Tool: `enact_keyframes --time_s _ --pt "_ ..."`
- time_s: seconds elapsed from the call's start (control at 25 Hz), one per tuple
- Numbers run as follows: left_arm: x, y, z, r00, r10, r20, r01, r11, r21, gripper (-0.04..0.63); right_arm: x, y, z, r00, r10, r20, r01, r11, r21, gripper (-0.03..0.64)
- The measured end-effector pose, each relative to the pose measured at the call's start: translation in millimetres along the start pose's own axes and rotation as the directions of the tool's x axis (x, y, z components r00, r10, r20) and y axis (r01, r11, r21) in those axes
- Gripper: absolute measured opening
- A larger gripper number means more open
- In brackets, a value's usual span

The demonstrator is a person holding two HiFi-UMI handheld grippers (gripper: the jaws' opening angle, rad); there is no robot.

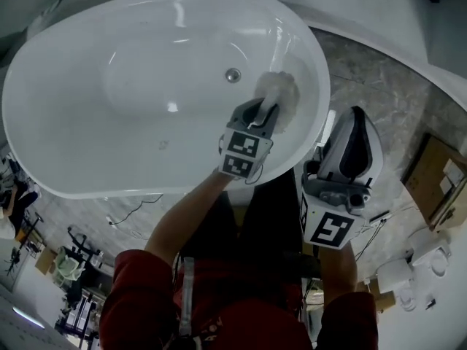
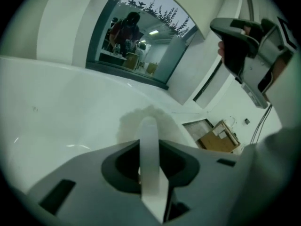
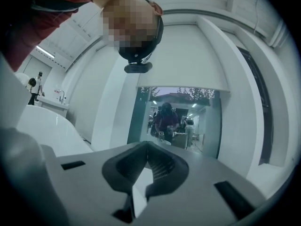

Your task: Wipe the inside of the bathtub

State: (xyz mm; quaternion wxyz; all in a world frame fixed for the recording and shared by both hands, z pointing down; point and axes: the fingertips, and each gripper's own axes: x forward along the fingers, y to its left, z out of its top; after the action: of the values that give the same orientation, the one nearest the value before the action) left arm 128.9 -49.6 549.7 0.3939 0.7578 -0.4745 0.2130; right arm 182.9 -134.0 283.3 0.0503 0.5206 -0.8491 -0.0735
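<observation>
The white oval bathtub (image 1: 87, 159) fills the upper left of the head view, with its drain (image 1: 232, 74) near the middle. My left gripper (image 1: 268, 111) reaches into the tub and is shut on a white fluffy wiping pad (image 1: 281, 92). The pad presses on the tub's inner wall to the right of the drain. In the left gripper view the pad (image 2: 136, 121) lies on the white tub surface just past the jaws of the left gripper (image 2: 148, 126). My right gripper (image 1: 354, 126) is held outside the tub with its jaws together and nothing in them (image 3: 148, 160).
Marbled grey floor (image 1: 365, 71) lies right of the tub. Cardboard boxes (image 1: 438, 177) stand at the far right, and cables (image 1: 128, 214) run on the floor by the tub's near rim. A window with a reflection (image 2: 136, 36) is behind the tub.
</observation>
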Motion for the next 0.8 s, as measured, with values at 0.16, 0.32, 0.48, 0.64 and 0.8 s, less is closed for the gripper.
enact_keyframes --time_s 0.16,0.32,0.48,0.64,0.8 --pt "-18 -45 9 0.998 -0.063 -0.018 0.063 0.998 -0.008 0.098 -15 -10 24 0.999 -0.039 -0.008 0.039 0.998 0.041 0.011" --pt "-11 -76 3 0.995 -0.083 -0.057 0.084 0.996 0.008 0.098 -33 -26 38 0.998 -0.064 -0.016 0.065 0.995 0.076 0.011" --pt "3 -83 -7 0.993 -0.079 -0.091 0.081 0.997 0.015 0.098 -42 -33 40 0.998 -0.063 -0.015 0.064 0.996 0.054 0.011" --pt "13 -77 -12 0.992 -0.065 -0.104 0.066 0.998 0.005 0.098 -42 -39 35 0.998 -0.063 -0.016 0.064 0.997 0.045 0.011" --pt "26 -66 -18 0.991 -0.06 -0.121 0.061 0.998 0.002 0.098 -37 -41 23 0.998 -0.059 -0.028 0.06 0.997 0.047 0.011"
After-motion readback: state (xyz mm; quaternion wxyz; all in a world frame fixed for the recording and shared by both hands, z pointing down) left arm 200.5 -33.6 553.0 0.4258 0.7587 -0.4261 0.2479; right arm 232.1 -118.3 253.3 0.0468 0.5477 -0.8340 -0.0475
